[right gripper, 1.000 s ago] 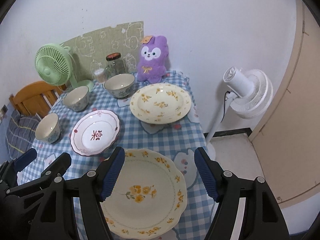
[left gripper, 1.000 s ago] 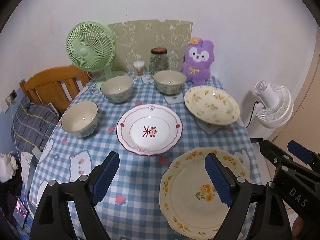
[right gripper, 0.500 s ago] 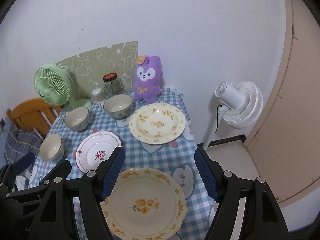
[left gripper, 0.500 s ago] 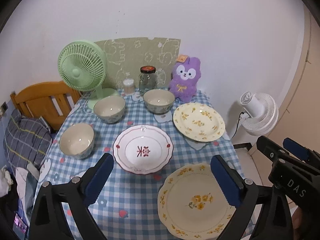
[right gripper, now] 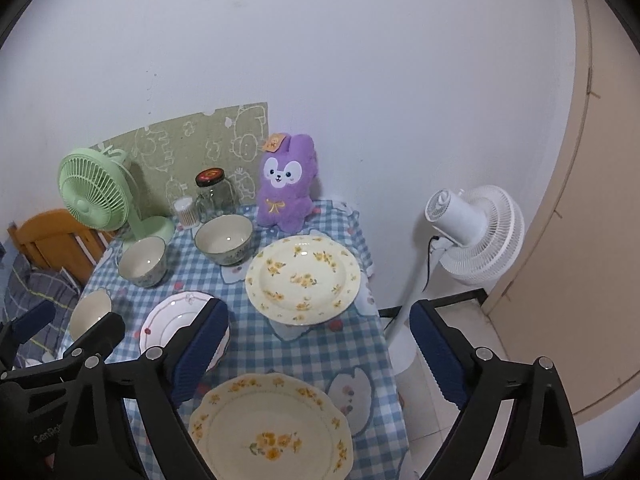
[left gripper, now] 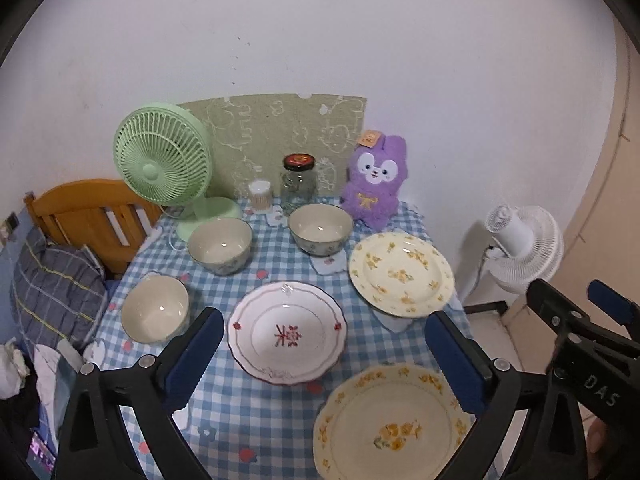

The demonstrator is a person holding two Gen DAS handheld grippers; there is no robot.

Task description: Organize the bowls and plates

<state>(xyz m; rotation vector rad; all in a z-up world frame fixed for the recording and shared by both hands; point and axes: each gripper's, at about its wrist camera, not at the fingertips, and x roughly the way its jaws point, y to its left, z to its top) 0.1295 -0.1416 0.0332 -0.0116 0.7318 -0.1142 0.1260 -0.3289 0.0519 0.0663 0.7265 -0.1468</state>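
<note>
On the blue checked table point(left gripper: 256, 424) lie a white plate with a red character point(left gripper: 286, 332), a far yellow-flowered plate point(left gripper: 400, 274) and a near yellow-flowered plate point(left gripper: 392, 424). Three cream bowls point(left gripper: 154, 314) point(left gripper: 220, 245) point(left gripper: 320, 229) stand at the left and back. My left gripper point(left gripper: 326, 360) hangs open above the table's near part, with nothing between its fingers. My right gripper point(right gripper: 320, 350) hovers over the near flowered plate point(right gripper: 272, 428). Its jaws are opening and hold nothing.
At the back stand a green desk fan point(left gripper: 162, 160), a glass jar point(left gripper: 298, 184), a small swab tub point(left gripper: 260, 196) and a purple plush point(left gripper: 376, 184). A white floor fan point(right gripper: 472, 232) stands right of the table, a wooden chair point(left gripper: 88, 216) left.
Both grippers have risen and drawn back, so the table looks smaller and lower. The jaws of both have spread wider. No dish has moved.
</note>
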